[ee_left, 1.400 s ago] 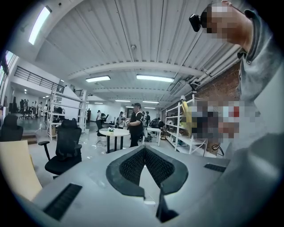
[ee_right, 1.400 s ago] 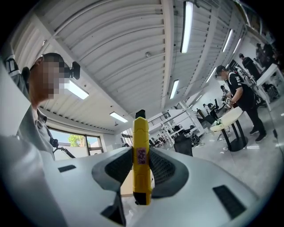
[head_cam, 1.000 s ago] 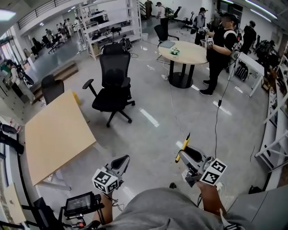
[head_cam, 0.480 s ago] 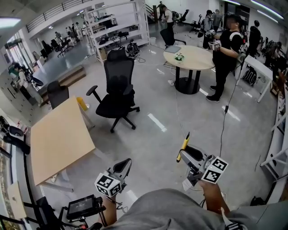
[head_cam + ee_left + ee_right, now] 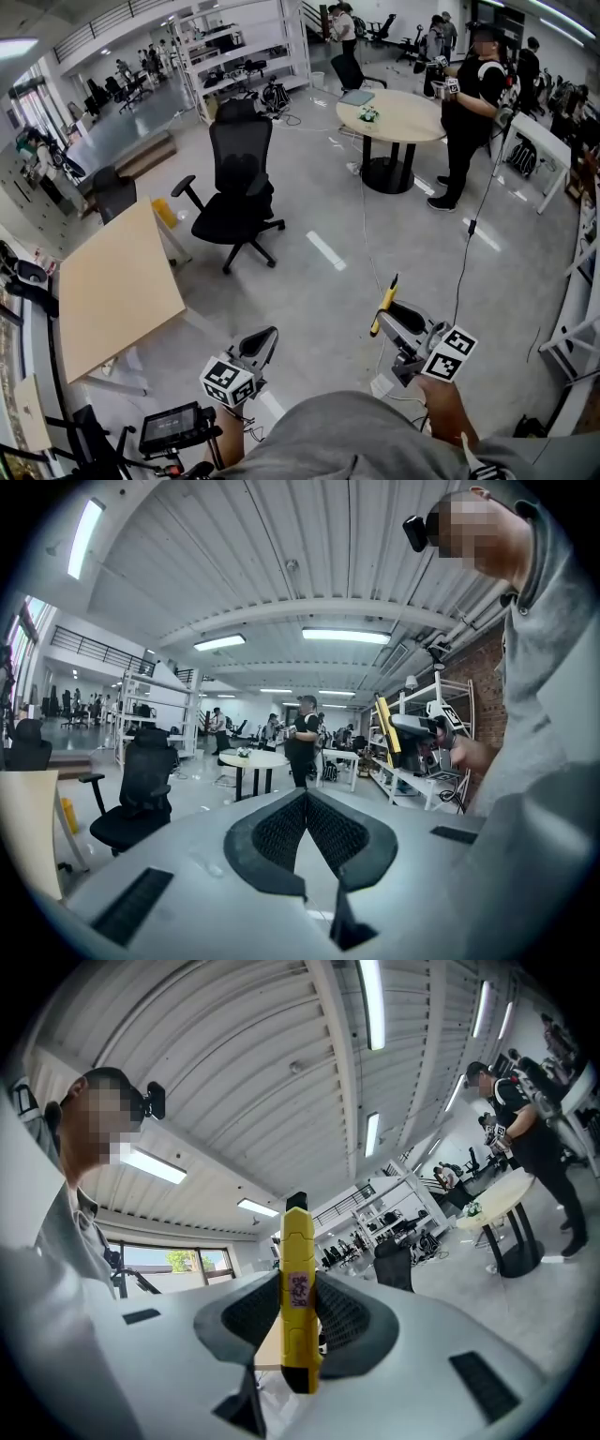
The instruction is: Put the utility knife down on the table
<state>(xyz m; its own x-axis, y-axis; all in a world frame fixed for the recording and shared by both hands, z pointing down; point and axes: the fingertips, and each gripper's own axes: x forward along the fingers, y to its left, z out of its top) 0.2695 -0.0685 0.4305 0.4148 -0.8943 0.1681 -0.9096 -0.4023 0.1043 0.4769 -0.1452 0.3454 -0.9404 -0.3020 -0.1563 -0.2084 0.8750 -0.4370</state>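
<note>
A yellow utility knife [image 5: 298, 1296] with a black tip stands upright between the jaws of my right gripper [image 5: 298, 1321], which is shut on it. In the head view the knife [image 5: 384, 305] sticks up and forward from the right gripper [image 5: 394, 319], held in the air over the grey floor. My left gripper [image 5: 261, 339] is held low at the left, its jaws [image 5: 306, 803] closed together with nothing between them. The light wooden table [image 5: 117, 286] stands to the left, well apart from both grippers.
A black office chair [image 5: 234, 183] stands on the floor ahead. Farther off is a round table [image 5: 398, 117] with a person in black [image 5: 469, 103] beside it. Shelving [image 5: 239, 52] lines the back. A cable [image 5: 464, 253] hangs at the right. A small screen [image 5: 173, 427] sits at bottom left.
The view has shifted slightly; the table and chair sit a little lower and nearer. Both grippers keep their pose, with the knife still held upright in the right one.
</note>
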